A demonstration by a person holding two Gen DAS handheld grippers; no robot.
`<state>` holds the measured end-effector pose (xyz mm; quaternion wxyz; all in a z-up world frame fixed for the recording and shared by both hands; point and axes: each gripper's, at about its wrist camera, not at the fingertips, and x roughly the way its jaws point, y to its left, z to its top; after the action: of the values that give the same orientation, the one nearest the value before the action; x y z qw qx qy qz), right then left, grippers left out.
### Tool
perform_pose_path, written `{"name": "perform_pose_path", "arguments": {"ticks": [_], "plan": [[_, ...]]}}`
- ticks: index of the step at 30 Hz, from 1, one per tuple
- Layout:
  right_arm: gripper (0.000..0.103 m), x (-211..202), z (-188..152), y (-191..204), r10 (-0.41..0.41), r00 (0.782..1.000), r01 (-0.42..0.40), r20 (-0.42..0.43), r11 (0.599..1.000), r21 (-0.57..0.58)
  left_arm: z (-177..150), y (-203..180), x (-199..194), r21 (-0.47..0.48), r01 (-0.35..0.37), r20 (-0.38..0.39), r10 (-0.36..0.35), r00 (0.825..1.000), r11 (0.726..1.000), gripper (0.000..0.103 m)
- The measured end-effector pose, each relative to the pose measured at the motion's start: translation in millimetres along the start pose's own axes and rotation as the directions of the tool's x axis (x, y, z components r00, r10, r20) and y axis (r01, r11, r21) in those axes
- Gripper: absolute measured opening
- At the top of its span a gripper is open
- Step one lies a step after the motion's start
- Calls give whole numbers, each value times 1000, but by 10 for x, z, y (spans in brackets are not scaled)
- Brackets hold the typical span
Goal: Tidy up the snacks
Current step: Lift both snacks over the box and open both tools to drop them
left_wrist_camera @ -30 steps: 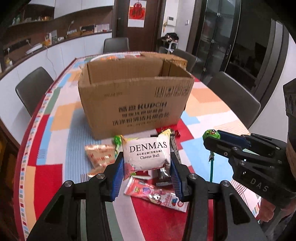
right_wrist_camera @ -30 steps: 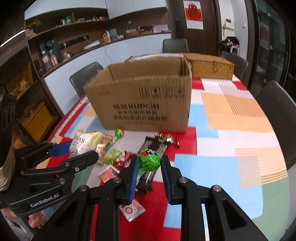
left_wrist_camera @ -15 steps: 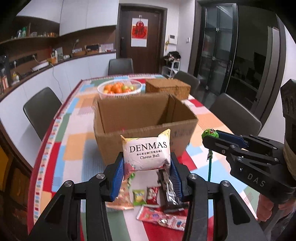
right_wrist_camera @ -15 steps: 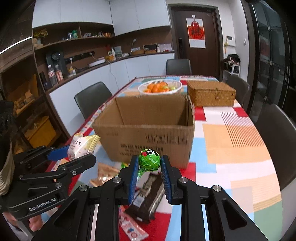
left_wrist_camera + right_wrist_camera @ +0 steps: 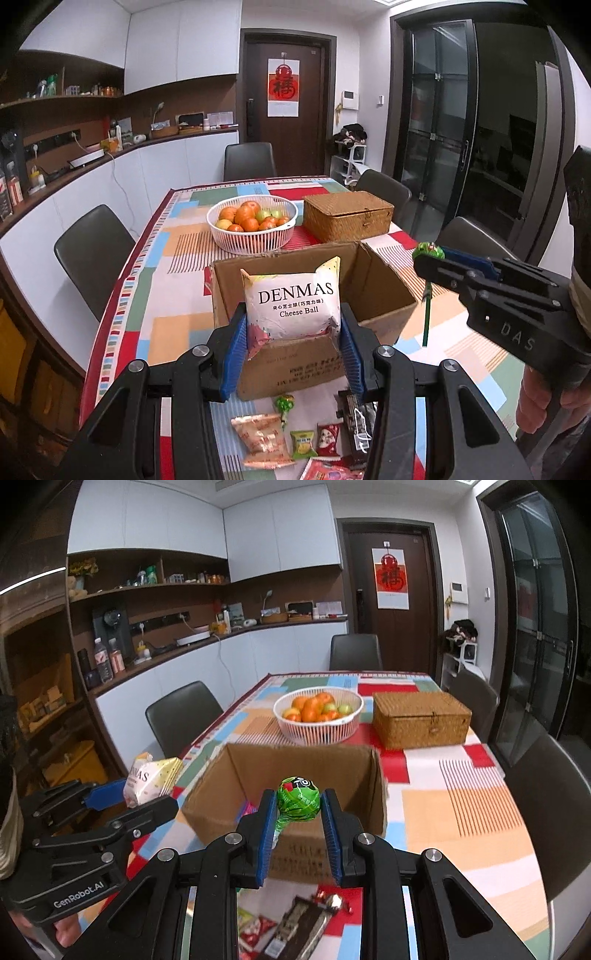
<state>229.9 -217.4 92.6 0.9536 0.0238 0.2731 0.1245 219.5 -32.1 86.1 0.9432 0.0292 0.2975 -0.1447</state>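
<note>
Snacks are clamped near the cardboard box [image 5: 314, 291]: cheese ball bag [image 5: 293, 301] in the left gripper [image 5: 291, 354], lollipop [image 5: 298, 800] in the right gripper [image 5: 299, 830]; early release can drop them outside.

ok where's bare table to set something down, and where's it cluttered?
Free: tablecloth right of the cardboard box, in front of the wicker box; also the strip left of the box. Crowded: loose snacks in front of the box; fruit basket behind it.

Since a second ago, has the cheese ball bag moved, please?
Yes. The cheese ball bag has risen from table level to above the cardboard box's open top, toward the fruit basket.
</note>
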Motion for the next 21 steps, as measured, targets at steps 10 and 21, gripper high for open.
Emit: {"name": "perform_pose_path", "arguments": {"ticks": [10,21], "plan": [[26,311,301,-84,-28,1000,28,-2,1000,14,199,93,305,4,-18,-28,18,999,1000,45],[26,745,369,-288,-8,997,13,-78,997,71,309,119,793,14,-11,-119,12,993,1000,45]]}}
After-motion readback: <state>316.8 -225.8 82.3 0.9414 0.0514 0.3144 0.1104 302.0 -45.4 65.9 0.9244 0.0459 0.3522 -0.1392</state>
